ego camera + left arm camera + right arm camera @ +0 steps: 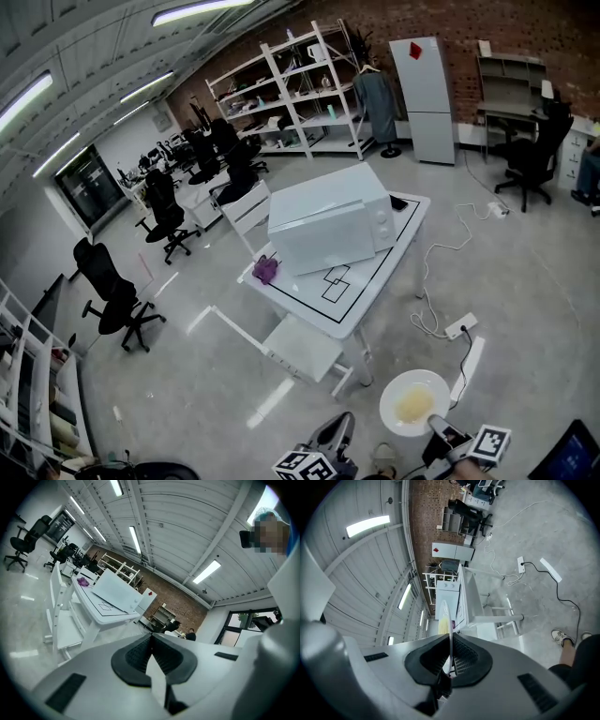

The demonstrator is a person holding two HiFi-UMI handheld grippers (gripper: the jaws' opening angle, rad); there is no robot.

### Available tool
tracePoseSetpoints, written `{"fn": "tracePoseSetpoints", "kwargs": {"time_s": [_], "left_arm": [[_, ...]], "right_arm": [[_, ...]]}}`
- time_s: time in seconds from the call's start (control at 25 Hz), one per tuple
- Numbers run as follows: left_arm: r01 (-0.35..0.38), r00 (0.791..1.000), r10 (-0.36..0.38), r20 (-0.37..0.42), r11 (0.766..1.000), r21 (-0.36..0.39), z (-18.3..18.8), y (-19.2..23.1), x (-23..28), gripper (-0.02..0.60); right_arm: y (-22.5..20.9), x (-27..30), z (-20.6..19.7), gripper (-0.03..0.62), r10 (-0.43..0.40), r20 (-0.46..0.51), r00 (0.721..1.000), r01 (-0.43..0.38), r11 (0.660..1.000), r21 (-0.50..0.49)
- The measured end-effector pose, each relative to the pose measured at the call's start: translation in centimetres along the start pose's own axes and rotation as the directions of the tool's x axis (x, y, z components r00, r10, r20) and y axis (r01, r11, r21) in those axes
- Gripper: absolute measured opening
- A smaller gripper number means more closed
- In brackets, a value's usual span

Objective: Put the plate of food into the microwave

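The right hand-held gripper [450, 640] is clamped on the near rim of the plate [414, 401], which reaches away from the jaws and is carried flat, with the pale yellow food [413, 406] facing up. Being round, the plate has no long axis to line up. The left hand-held gripper [151, 637] has its jaws pressed together on nothing.

Plate and both hand-held grippers are above bare floor, well apart from the worktop [377, 281]. The microwave [330, 225] stands on it, ahead and to the left of the plate in the head view. Its long axis runs along the worktop's length, and its front faces the near-left side, toward the white chair [298, 345]. The door looks shut, so the empty left hand-held gripper is probably the one to open it.
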State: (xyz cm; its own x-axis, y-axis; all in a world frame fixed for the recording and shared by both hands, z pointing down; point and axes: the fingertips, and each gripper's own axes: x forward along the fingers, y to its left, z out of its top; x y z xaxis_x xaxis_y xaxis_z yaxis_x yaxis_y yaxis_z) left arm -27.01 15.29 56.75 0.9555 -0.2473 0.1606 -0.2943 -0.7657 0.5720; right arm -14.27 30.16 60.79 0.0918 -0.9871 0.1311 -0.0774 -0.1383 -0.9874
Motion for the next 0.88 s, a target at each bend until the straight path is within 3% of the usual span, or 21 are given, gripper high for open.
{"fn": "tracePoseSetpoints", "kwargs": {"time_s": [0.56,0.88], "left_arm": [[0.079,0.996,-0.079,-0.044,0.997,0.003,6.3,6.0,6.9,0.003],[0.09,0.995,-0.09,-0.042,0.996,-0.005,7.1,7.9,7.5,0.003]], "right_arm": [[1.9,8.6,3.6,0.009,-0.041,0.115,0.993,0.041,0.999,-0.005],[2.1,10.1,4.2,0.009,-0.055,0.142,0.988,0.059,0.998,-0.022]]}}
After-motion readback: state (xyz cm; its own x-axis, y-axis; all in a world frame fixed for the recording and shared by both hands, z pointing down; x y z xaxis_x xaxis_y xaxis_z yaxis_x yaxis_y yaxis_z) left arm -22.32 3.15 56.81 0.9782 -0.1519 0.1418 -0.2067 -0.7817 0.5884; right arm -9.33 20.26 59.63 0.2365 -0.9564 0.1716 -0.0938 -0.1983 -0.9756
